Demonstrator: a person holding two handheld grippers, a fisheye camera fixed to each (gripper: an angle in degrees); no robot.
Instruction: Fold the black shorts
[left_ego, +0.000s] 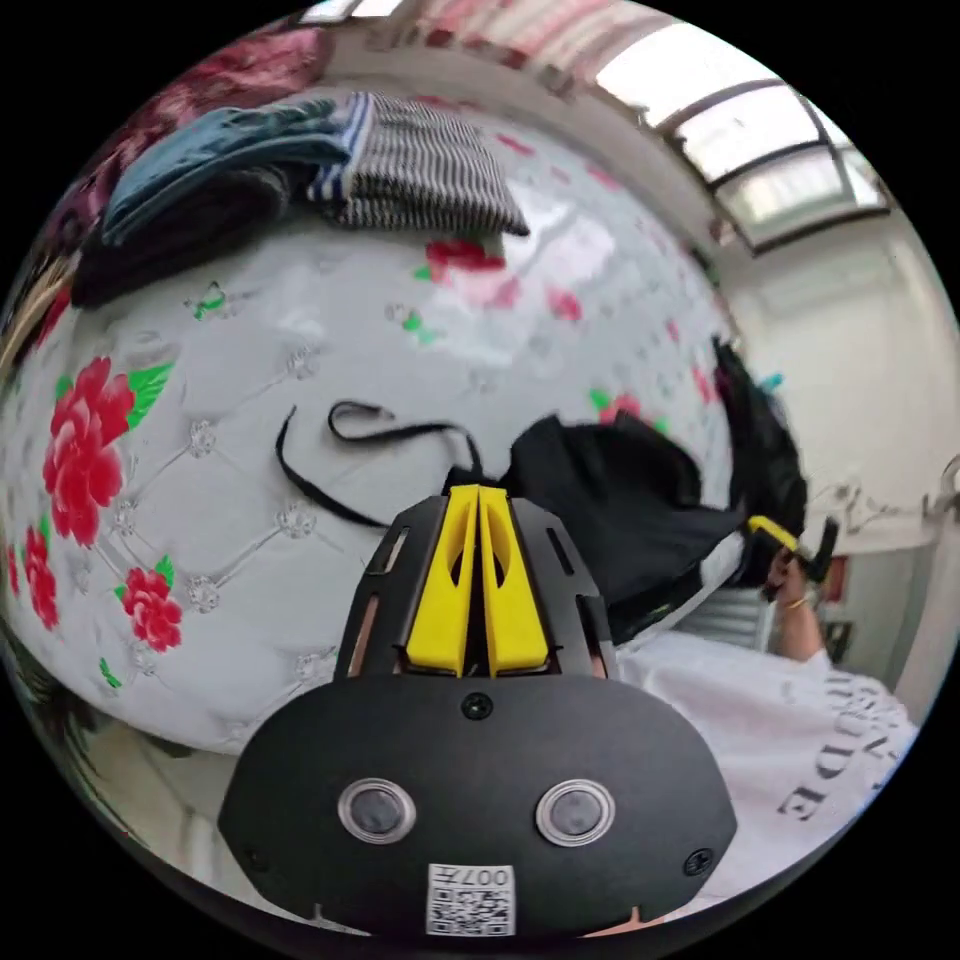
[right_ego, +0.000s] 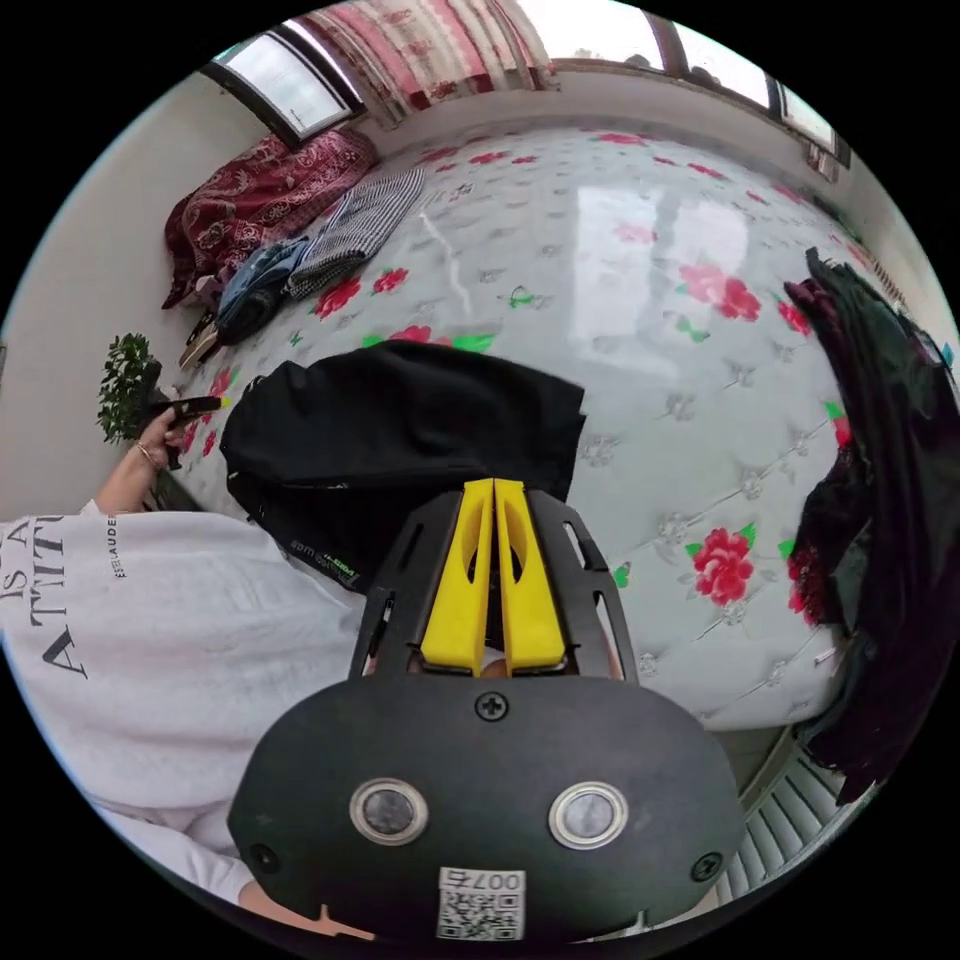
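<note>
The black shorts (right_ego: 400, 430) lie spread on the flowered bed (right_ego: 650, 300), and their drawstring (left_ego: 350, 430) trails loose across the cover. My right gripper (right_ego: 493, 485) is shut, its yellow jaws pressed together over the shorts' near edge, and I see no cloth between them. In the left gripper view the shorts (left_ego: 620, 510) lie just past my left gripper (left_ego: 478, 490), which is also shut, its tips by the waistband where the drawstring ends. A hand holds the right gripper (left_ego: 775, 530) at the shorts' far side. The left gripper (right_ego: 200, 405) sits beside the shorts' left edge.
Folded clothes (left_ego: 300, 170), striped and blue, are stacked at the far end of the bed. A heap of dark clothes (right_ego: 880, 450) hangs over the bed's right edge. The person's white shirt (right_ego: 150, 620) is close by. A small plant (right_ego: 125, 385) stands by the wall.
</note>
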